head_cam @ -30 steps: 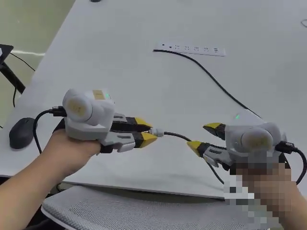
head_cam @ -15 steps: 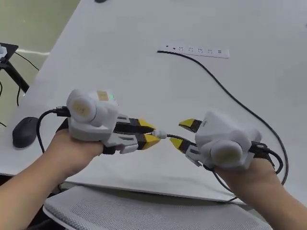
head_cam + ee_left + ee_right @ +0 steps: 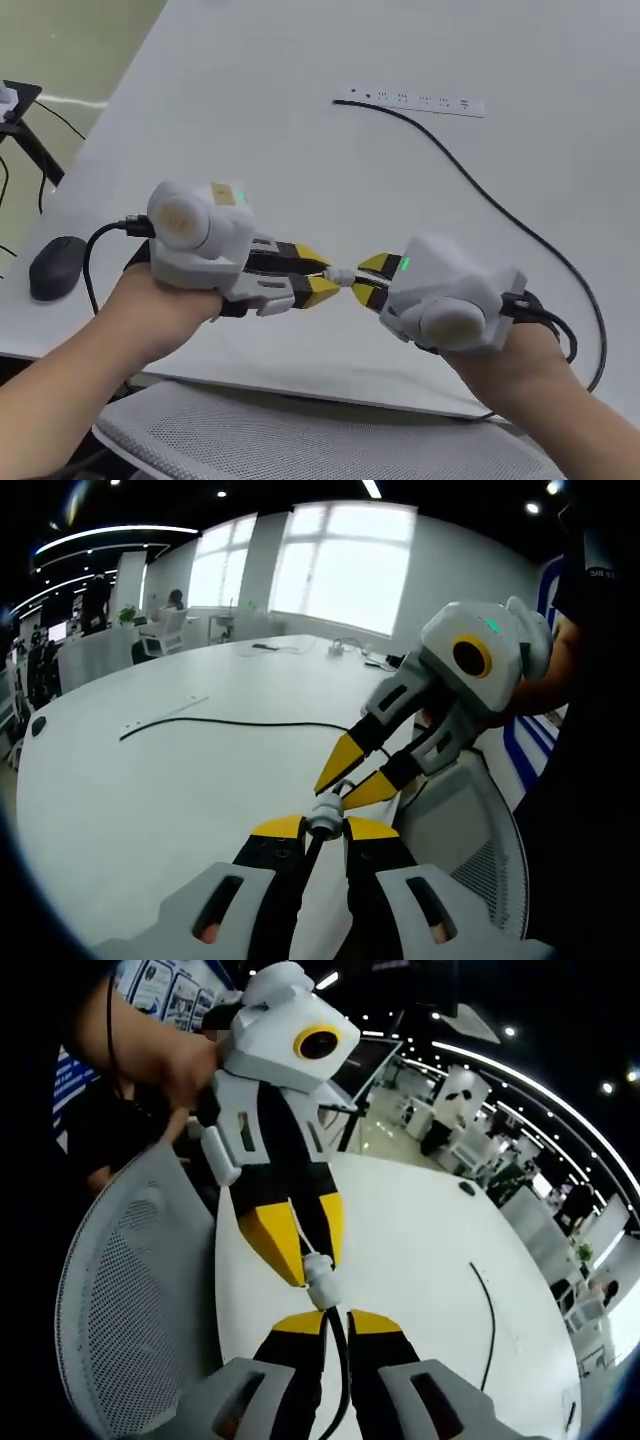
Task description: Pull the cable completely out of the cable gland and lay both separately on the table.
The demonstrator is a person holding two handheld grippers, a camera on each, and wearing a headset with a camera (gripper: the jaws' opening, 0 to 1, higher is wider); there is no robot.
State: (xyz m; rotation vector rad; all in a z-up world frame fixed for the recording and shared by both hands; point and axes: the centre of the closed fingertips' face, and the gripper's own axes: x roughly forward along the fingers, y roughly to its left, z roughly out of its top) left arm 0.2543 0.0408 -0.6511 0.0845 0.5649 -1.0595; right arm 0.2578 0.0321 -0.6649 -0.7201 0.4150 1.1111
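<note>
A small white cable gland [image 3: 340, 277] hangs just above the front edge of the white table [image 3: 250, 130], with my left gripper [image 3: 322, 276] shut on it. In the left gripper view the gland [image 3: 323, 816] sits pinched between the yellow tips. A thin black cable [image 3: 338, 1350] comes out of the gland [image 3: 318, 1280] and runs back between the jaws of my right gripper [image 3: 368, 280], which is shut on it right behind the gland. The two grippers point at each other, tips almost touching. The remainder of the cable is hidden behind the right gripper and hand.
A white power strip [image 3: 410, 102] lies far back on the table, its black cord [image 3: 480, 195] curving to the right edge. A dark mouse [image 3: 57, 266] sits at the left edge. A grey mesh chair [image 3: 300, 450] is below the table's front edge.
My right gripper has come left from open and apart to the gland, and its jaws have shut around the cable. The left gripper has kept its hold, nearly still.
</note>
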